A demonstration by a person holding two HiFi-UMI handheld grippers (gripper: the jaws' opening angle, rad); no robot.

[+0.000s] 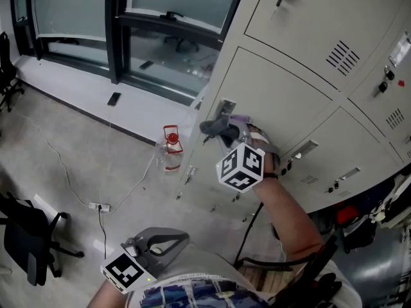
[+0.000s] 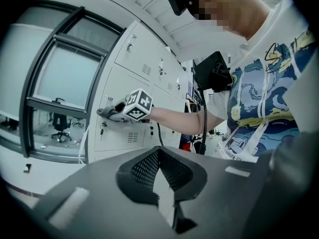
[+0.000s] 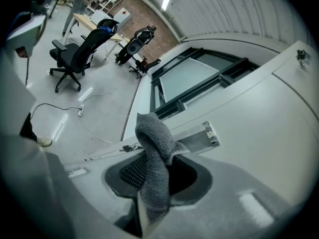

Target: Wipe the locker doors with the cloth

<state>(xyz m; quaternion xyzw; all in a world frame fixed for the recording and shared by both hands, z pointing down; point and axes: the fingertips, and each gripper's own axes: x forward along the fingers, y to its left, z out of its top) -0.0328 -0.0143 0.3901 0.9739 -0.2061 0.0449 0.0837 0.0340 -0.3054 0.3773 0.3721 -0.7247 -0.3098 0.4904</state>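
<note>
Right gripper (image 1: 225,133), jaws clenched on grey cloth (image 1: 214,129), held cloth against locker door (image 1: 282,101) beside handle plate (image 1: 226,108) (presumably for wiping stroke). Left gripper (image 1: 157,244), jaws closed, empty, parked low by torso, apparently unneeded.

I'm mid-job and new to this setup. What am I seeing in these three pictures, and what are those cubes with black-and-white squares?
There is no robot arm here: a person holds a two-jaw gripper in each hand, and the marker cubes are parts of those grippers. The head view looks down from the person's head. The other two cameras ride on the grippers and look along their jaws. The right gripper is shut on a grey cloth, held up at a locker door. The left gripper is shut and empty, low by the body. On the floor are a red-capped bottle and a power strip.
</note>
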